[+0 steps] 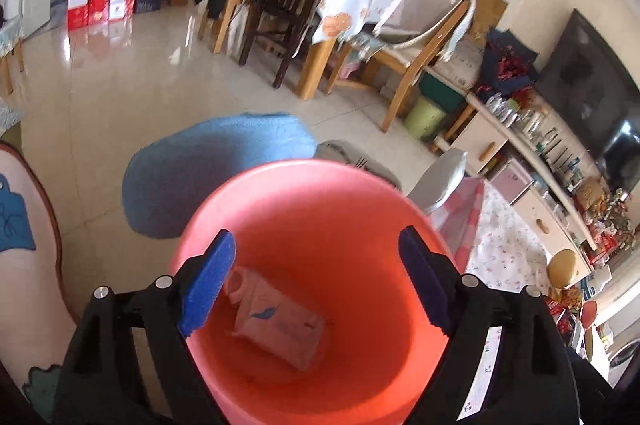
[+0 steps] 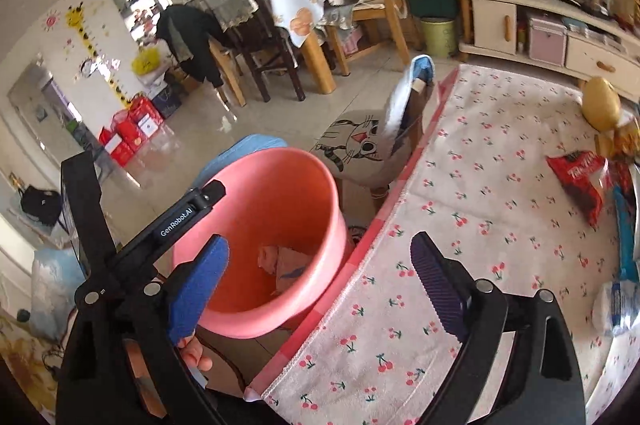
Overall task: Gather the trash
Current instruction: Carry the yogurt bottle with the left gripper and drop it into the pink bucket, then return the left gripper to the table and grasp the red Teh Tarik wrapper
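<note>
My left tongs (image 1: pixel 316 289) hang right over the pink bucket (image 1: pixel 308 185). They are wide open and hold nothing. Down in the bottom of the bucket lies a pale wipes packet (image 1: pixel 280 321). That piece looks done to me.

My right tongs (image 2: pixel 320 289) are wide open too, with nothing between them. They hang over the near edge of the worktop (image 2: pixel 500 185), the one with the cherry cloth. In the right view the bucket (image 2: pixel 276 209) sits at about ten o'clock from these tongs, down beside the worktop edge.

The trash I still want is the red snack bag (image 2: pixel 580 181). It lies flat on the cloth at about two o'clock from the right tongs, well apart from them. Its long side runs from eleven o'clock to five o'clock in that view. Near it, by the right edge, are a blue wrapper (image 2: pixel 626 237) and a crumpled clear bag (image 2: pixel 618 305), at about three o'clock.

I think the right hand is the nearer one, since the left is busy over the bucket. I would reach out toward two o'clock and turn the tongs to pinch across the bag's short side.
</note>
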### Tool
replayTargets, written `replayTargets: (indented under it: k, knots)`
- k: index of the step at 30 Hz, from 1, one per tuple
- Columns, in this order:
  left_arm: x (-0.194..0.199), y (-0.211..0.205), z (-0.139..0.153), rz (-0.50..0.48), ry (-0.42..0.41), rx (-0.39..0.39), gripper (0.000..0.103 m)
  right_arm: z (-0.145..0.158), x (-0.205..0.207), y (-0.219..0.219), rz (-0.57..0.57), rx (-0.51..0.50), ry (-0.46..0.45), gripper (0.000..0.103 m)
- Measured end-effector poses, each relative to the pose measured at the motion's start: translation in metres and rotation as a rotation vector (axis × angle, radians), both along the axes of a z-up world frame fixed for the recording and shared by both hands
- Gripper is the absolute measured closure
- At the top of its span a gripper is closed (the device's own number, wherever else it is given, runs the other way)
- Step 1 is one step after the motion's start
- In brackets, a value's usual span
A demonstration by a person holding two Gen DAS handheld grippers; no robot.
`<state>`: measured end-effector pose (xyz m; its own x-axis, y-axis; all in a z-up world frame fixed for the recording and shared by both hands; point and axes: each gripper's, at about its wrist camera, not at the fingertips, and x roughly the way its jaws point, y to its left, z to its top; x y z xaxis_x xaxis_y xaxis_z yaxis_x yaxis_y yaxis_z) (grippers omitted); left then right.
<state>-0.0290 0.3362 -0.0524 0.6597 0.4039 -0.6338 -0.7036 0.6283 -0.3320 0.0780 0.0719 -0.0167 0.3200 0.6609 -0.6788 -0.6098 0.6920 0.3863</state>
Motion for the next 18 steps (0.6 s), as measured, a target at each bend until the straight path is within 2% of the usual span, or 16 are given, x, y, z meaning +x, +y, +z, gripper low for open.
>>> replayTargets:
  k: [2,5,9,13,18]
  knots:
    - [0.004,-0.015,0.007,-0.030,-0.056,0.051,0.013,-0.002,-0.002,-0.022,-0.038,0.011,-0.006,0.011]
    - [0.004,-0.039,0.016,-0.076,-0.150,0.128,0.011,-0.002,-0.007,-0.053,-0.085,0.028,-0.038,0.011]
    - [0.005,-0.068,0.024,-0.157,-0.253,0.155,0.010,-0.005,-0.018,-0.102,-0.168,0.077,-0.069,0.009]
    - [0.005,-0.100,0.025,-0.220,-0.201,0.210,0.010,-0.009,-0.025,-0.138,-0.203,0.054,-0.130,0.008]
    - [0.003,-0.139,0.014,-0.233,-0.047,0.259,0.009,-0.016,-0.025,-0.179,-0.250,0.053,-0.149,0.008]
